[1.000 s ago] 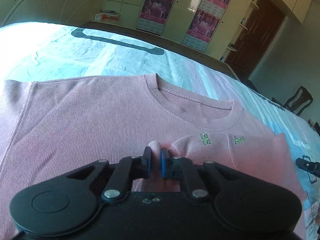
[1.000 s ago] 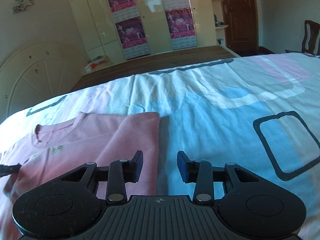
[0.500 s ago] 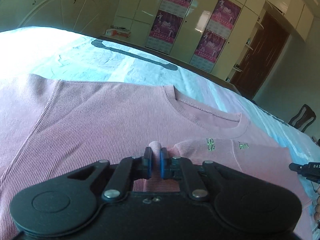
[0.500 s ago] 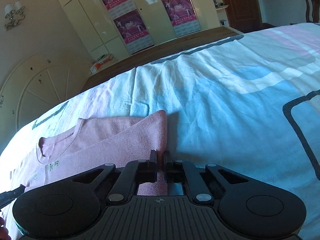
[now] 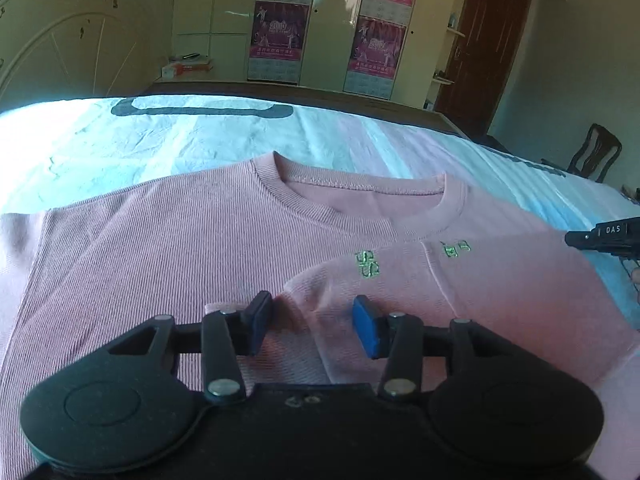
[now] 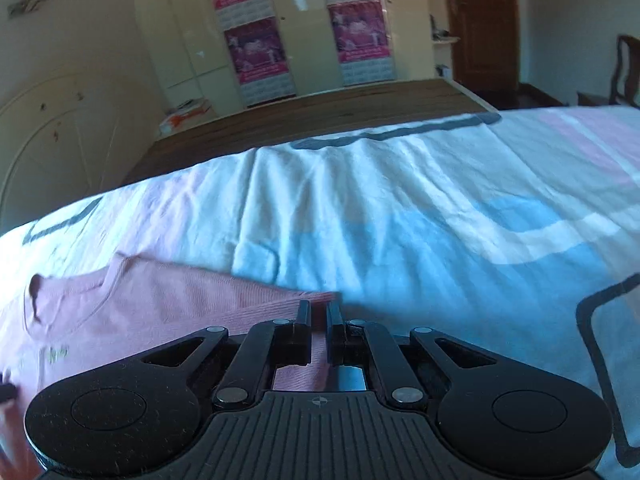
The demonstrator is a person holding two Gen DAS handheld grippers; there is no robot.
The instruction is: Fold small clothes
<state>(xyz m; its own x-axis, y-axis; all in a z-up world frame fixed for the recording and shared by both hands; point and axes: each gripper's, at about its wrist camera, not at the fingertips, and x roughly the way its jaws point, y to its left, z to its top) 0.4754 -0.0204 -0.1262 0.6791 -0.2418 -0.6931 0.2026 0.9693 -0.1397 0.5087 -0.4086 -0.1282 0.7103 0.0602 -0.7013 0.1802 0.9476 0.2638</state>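
A pink ribbed sweatshirt [image 5: 168, 248] with small green embroidery lies flat on the bed, one sleeve folded across its chest. My left gripper [image 5: 312, 324] hovers over that folded sleeve end; its jaws are opening and the pads do not press on the cloth below. In the right wrist view the same sweatshirt [image 6: 160, 304] lies at lower left, and my right gripper [image 6: 319, 328] is shut on its folded right edge, pink fabric pinched between the pads. The right gripper's tip [image 5: 600, 236] shows at the right edge of the left wrist view.
The bed sheet [image 6: 440, 216] is patterned in white, blue and pink with dark outlines and stretches far to the right. A wooden footboard [image 6: 320, 116], wardrobes with posters [image 5: 280, 40], a dark door [image 5: 484, 52] and a chair [image 5: 596, 156] stand beyond the bed.
My left gripper let go of the sleeve end and its jaws spread apart. My right gripper closed on the sweatshirt's folded edge and moved along with it.
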